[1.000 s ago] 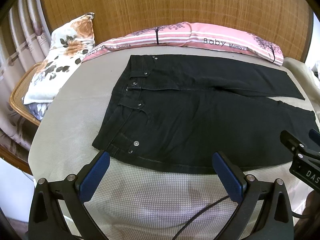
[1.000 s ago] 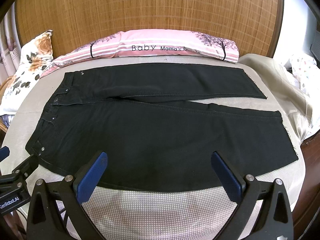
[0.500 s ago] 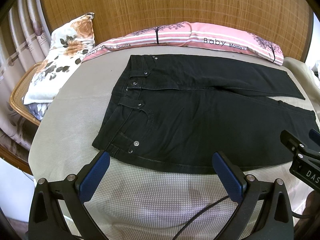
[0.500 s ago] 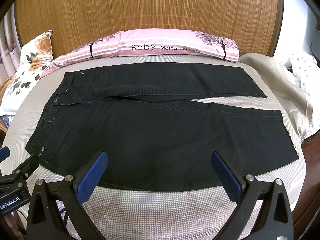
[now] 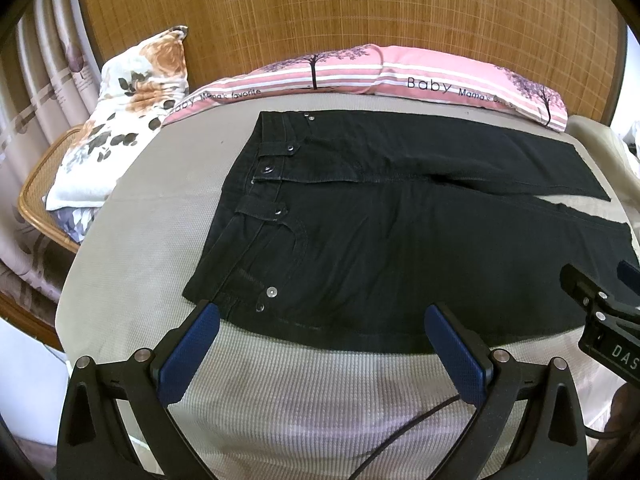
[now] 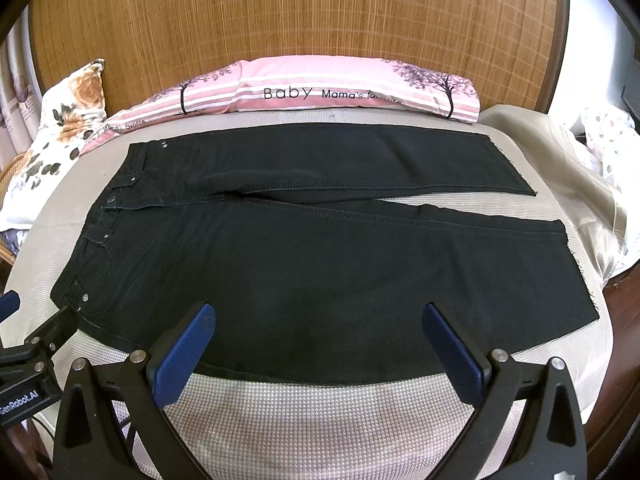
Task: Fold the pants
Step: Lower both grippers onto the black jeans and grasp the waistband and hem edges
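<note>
Pants (image 6: pixel 312 264) are lying flat and unfolded on the bed (image 6: pixel 320 420), waistband to the left and both leg hems to the right, black against the pale houndstooth cover. You are holding both claws over the near edge of the bed, just short of the near side seam. Your left claw (image 5: pixel 324 344) is standing wide open with nothing between its blue pads (image 5: pixel 188 354); the left pad is hovering by the near waistband corner, close to two silver rivets (image 5: pixel 271 291), though whether it is touching the cloth cannot be told. A black cable (image 5: pixel 412 428) is trailing across the cover beneath it. Your right claw (image 6: pixel 320 352) is also gaping fully open and gripping nothing, its pads (image 6: pixel 452 360) overlapping the near leg's edge in the right wrist view. Each claw is showing at the edge of the other's view: the right one (image 5: pixel 604 320) at the right of the left wrist view, the left one (image 6: pixel 28 364) at the lower left of the right wrist view.

Farther in, the two legs are parting slightly toward the hems, with a thin wedge of cover showing between them on the right. Beyond the far leg, a long pink striped pillow (image 6: pixel 320 88) printed "Baby" is lying along a woven bamboo headboard (image 6: pixel 300 12). At the far left, a floral pillow (image 5: pixel 124 120) is leaning over a rattan chair (image 5: pixel 36 184), beside curtains (image 5: pixel 40 80). At the right, a beige blanket (image 6: pixel 560 160) is draping off the bed.
</note>
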A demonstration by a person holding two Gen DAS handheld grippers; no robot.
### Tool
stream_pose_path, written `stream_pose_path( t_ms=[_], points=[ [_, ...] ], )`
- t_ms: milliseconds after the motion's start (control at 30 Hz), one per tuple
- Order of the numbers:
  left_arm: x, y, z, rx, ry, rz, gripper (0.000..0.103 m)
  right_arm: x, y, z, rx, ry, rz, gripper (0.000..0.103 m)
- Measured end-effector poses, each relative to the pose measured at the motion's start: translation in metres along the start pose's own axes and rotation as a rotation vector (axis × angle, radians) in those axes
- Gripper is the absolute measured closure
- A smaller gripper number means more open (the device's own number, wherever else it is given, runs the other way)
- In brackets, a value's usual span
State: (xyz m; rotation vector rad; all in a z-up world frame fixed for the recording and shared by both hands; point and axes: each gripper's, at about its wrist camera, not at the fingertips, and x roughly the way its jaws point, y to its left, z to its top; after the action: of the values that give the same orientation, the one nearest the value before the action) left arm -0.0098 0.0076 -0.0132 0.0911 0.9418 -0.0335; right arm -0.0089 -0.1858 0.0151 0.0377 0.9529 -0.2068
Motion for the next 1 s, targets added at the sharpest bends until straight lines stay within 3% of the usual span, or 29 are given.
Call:
stream_pose_path(
  t_ms=[300, 533, 667, 800, 933, 1000],
  points=[
    [0.018, 0.016, 0.027, -0.036, -0.020, -0.052, 0.001, 0.010, -0.010, 0.017, 0.013, -0.014, 0.061, 0.000],
    [0.046, 0.055, 0.074, -0.118, -0.020, -0.114, 0.002, 0.026, -0.011, 0.046, -0.019, -0.021, 0.129, 0.000],
    [0.073, 0.092, 0.117, -0.191, -0.026, -0.162, 0.016, 0.044, -0.012, 0.067, 0.026, -0.002, 0.271, 0.000],
    [0.109, 0.126, 0.155, -0.269, -0.018, -0.206, 0.025, 0.059, -0.009, 0.087, 0.048, -0.003, 0.336, 0.000],
    [0.156, 0.150, 0.184, -0.321, 0.046, -0.287, 0.036, 0.075, -0.003, 0.105, 0.041, 0.007, 0.380, 0.000],
    [0.188, 0.160, 0.196, -0.360, 0.108, -0.368, 0.041, 0.084, -0.001, 0.109, 0.046, 0.029, 0.388, 0.000]
  ],
)
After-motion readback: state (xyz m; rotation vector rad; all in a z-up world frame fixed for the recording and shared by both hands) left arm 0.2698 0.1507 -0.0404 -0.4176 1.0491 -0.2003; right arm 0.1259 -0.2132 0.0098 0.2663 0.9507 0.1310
